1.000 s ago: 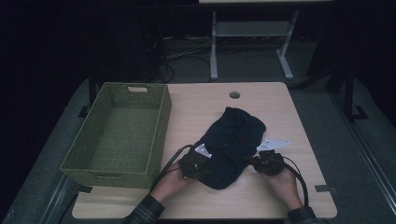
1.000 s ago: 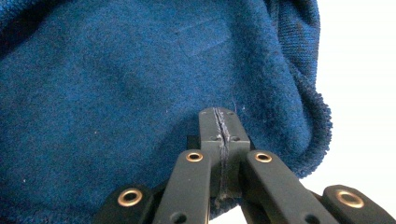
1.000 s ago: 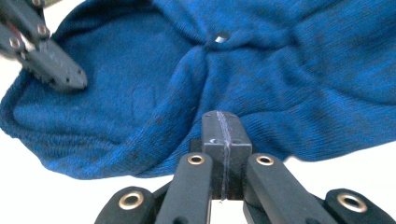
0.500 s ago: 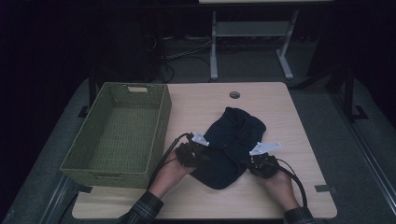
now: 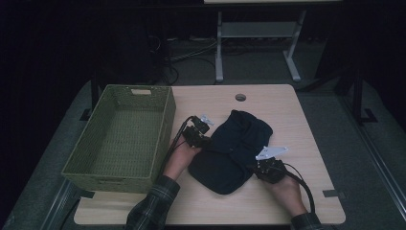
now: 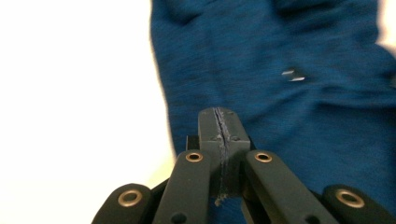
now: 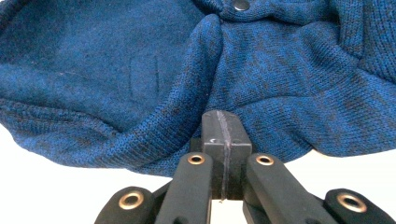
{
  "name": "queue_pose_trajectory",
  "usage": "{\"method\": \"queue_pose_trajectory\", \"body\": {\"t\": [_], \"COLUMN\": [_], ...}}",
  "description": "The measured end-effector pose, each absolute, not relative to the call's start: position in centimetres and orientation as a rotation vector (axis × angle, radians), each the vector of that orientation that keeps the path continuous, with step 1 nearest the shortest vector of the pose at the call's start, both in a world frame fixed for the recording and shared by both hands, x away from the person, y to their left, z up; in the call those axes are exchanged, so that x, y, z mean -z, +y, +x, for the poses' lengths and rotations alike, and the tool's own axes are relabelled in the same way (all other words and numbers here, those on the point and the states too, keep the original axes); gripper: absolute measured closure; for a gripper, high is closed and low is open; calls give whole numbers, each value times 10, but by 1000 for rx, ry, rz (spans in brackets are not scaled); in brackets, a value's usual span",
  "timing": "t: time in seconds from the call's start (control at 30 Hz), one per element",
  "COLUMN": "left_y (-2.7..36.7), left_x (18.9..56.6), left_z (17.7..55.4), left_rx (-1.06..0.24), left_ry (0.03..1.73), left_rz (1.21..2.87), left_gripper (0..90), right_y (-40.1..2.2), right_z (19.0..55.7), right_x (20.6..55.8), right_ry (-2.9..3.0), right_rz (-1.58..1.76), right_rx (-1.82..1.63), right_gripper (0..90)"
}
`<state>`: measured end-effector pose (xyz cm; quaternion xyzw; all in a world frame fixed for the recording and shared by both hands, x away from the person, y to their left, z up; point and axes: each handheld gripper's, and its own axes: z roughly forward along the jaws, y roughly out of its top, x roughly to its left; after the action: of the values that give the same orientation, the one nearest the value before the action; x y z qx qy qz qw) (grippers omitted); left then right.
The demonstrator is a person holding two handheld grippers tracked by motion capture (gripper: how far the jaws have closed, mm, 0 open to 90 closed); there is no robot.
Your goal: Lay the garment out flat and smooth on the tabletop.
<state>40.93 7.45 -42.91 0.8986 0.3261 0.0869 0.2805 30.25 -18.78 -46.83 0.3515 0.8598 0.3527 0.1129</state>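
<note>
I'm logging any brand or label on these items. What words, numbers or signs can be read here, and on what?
None can be read.
Blue knit garment: a plain dark snap button, no print; a small pale tag-like fleck is blurred.
Green woven basket: no label.
Table: no markings.

No text, label, brand name, number or sign could be read anywhere in the three views.
</note>
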Motion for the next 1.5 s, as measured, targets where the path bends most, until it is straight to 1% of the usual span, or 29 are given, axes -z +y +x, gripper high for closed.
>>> {"method": "queue_pose_trajectory", "body": {"t": [0.17, 0.23, 0.4, 0.53, 0.7, 0.97, 1.27, 1.5], "left_y": [71, 72, 73, 75, 78, 83, 88, 93], "left_x": [449, 450, 449, 450, 450, 451, 450, 452], "left_z": [416, 415, 409, 398, 384, 360, 333, 310], "left_rx": [-213, -211, -198, -209, -189, -117, -97, -32], "left_ry": [898, 901, 880, 862, 835, 794, 765, 758], "left_rz": [2449, 2434, 2457, 2457, 2458, 2455, 2466, 2426], "left_gripper": [898, 899, 900, 900, 900, 900, 900, 900], "right_y": [-187, -187, -189, -191, -198, -213, -220, -224], "right_z": [302, 302, 302, 301, 301, 296, 295, 289], "right_x": [468, 468, 467, 467, 466, 466, 465, 465], "right_ry": [2522, 2522, 2523, 2520, 2510, 2485, 2476, 2459], "right_rz": [1029, 1040, 1050, 1054, 1064, 1105, 1136, 1125], "right_rx": [-1030, -1033, -1017, -1000, -987, -972, -938, -913], "right_gripper": [900, 900, 900, 900, 900, 900, 900, 900]}}
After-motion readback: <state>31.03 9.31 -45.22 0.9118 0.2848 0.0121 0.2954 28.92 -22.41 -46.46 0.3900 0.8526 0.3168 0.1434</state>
